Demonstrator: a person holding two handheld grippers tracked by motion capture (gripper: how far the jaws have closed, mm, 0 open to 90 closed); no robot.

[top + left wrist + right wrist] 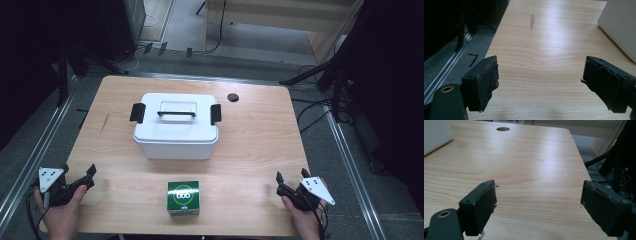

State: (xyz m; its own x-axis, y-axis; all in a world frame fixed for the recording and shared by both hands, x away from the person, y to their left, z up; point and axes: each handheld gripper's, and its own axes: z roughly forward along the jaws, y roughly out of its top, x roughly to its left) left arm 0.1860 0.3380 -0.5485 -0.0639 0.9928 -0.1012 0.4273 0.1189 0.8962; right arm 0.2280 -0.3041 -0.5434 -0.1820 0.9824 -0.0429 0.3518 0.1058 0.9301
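Both the left tongs (80,176) and the right tongs (291,181) rest spread and empty at the near corners of the pale wooden desk (260,135), leaving the small green cardboard box (183,197) between them, before the latched white plastic bin (176,125), free for either.

A light wooden table (260,145) carries a white lidded box (176,131) and a green carton (183,198)
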